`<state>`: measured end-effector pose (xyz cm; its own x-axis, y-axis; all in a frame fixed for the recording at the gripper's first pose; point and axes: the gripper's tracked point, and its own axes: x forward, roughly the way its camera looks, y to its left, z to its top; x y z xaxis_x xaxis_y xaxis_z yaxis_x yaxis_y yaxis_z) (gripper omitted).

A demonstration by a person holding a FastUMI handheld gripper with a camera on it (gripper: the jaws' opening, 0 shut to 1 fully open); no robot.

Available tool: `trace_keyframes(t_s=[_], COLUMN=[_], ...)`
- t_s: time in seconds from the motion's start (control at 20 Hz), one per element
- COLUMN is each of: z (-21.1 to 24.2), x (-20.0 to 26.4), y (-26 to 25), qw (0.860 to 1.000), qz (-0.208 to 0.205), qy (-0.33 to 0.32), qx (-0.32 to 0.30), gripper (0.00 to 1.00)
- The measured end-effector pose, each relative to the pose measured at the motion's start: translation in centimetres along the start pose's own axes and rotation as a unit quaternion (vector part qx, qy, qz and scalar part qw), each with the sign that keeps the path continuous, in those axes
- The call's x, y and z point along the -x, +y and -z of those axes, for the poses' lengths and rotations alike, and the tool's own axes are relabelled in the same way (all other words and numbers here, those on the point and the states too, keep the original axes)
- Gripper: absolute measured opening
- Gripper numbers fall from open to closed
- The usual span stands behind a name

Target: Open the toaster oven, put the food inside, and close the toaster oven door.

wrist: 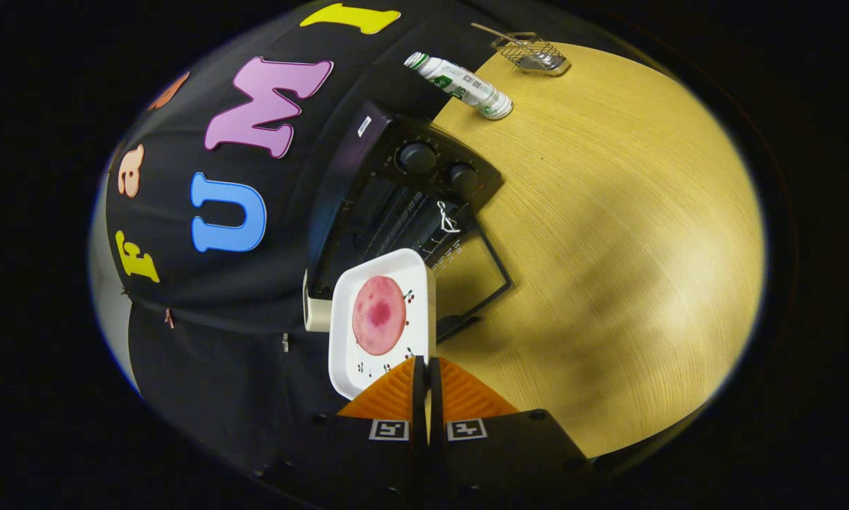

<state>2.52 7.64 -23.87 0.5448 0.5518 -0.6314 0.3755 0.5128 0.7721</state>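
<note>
Nearest, the hand-held gripper (428,368) has its two fingers drawn almost together, clamped on the near rim of a white, rounded-square plastic plate (345,340). The plate carries a round pink slice of food (378,315) and small printed cherry motifs. Just beyond the plate stands a black toaster oven (382,191) with two round knobs (417,156) on its control panel; its glass door (478,273) lies folded open, flat over the pale wooden worktop (609,234), and the plate's far edge sits at the oven's mouth. Farther off on the worktop lies a white bottle with a green label (460,85), tipped on its side. Farthest, near the worktop's edge, rests a small wire-mesh basket (534,53).
</note>
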Motion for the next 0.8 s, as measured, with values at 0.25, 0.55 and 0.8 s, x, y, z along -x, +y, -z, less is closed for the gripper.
trace_keyframes(t_s=[0.25,0.55,0.8], z=[-1.6,-4.2,-6.7], x=[-5.3,-10.9,-14.0], y=[0.4,1.8,2.9], qw=[0.999,0.994,0.988], qz=[0.006,-0.005,-0.001], qy=[-0.022,-0.059,-0.104], qx=[-0.033,-0.089,-0.113], gripper=[0.05,0.05,0.05])
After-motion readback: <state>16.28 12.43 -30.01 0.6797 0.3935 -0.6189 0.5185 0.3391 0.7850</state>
